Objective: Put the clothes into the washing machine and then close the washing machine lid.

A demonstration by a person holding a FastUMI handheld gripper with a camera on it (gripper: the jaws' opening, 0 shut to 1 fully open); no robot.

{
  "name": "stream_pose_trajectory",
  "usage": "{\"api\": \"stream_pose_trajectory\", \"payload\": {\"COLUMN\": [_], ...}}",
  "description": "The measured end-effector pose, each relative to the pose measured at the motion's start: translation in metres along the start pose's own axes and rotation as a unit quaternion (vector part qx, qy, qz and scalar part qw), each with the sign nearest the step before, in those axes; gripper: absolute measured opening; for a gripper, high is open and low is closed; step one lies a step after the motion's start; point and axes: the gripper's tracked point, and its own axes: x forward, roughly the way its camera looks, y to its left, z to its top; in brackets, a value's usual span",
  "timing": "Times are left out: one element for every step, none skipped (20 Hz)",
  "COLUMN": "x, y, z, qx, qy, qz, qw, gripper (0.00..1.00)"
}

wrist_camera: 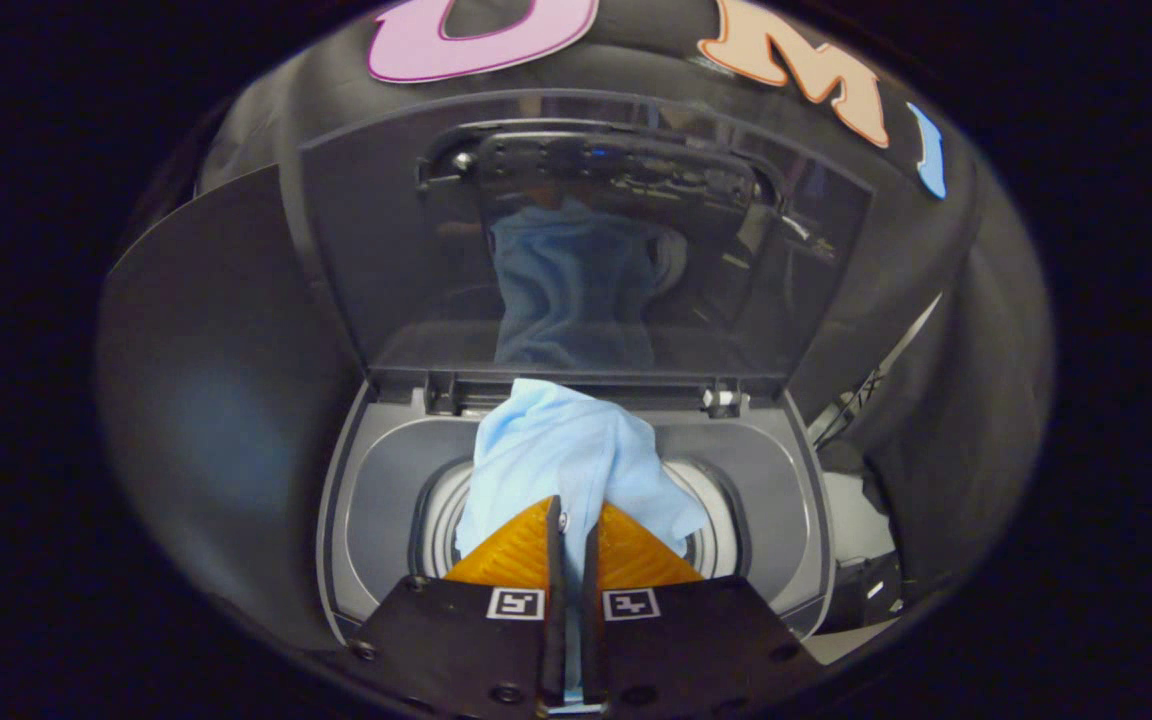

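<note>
The fingers are closed on a light blue garment (561, 455), which hangs bunched from the gripper (573, 535) directly over the washing machine (356, 500) drum opening (711, 525). The lid (386, 250) stands upright at the machine's rear edge, reflecting the cloth. Judgement: loading is under way. Recommended practice: lower until the cloth's bulk sits inside the opening, release centrally so nothing drapes over the rim, then reach for the lid.

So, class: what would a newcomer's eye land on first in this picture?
The light blue garment stands out first, pinched between the gripper fingers and hanging over the washing machine's round drum opening. Behind it the raised glossy lid stands open, mirroring the blue cloth.
</note>
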Motion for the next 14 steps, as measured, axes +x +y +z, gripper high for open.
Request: {"api": "stream_pose_trajectory", "payload": {"x": [0.002, 0.0, 0.004, -0.001, -0.005, -0.006, -0.011, -0.014, -0.016, -0.018, -0.02, -0.021, -0.023, -0.025], "y": [-0.004, -0.006, -0.012, -0.019, -0.022, -0.022, -0.022, -0.022, -0.024, -0.023, -0.021, -0.022, -0.023, -0.023], "z": [0.001, 0.003, 0.005, 0.011, 0.013, 0.019, 0.024, 0.027, 0.03, 0.031, 0.033, 0.033, 0.035, 0.035], "qx": [0.0, -0.003, -0.009, -0.015, -0.02, -0.02, -0.019, -0.016, -0.011, -0.005, 0.001, 0.005, 0.007, 0.011], "qy": [-0.002, -0.006, -0.012, -0.02, -0.027, -0.037, -0.043, -0.047, -0.049, -0.051, -0.052, -0.053, -0.055, -0.055], "qz": [-0.007, -0.005, -0.015, -0.033, -0.041, -0.044, -0.044, -0.045, -0.046, -0.042, -0.037, -0.035, -0.037, -0.035], "qw": [1.0, 1.0, 1.0, 0.999, 0.999, 0.998, 0.998, 0.998, 0.998, 0.998, 0.998, 0.998, 0.998, 0.998], "gripper": [0.07, 0.16, 0.26, 0.43, 0.61, 0.79, 0.96, 0.97, 0.98, 0.98, 0.98, 0.98, 0.98, 0.98]}}
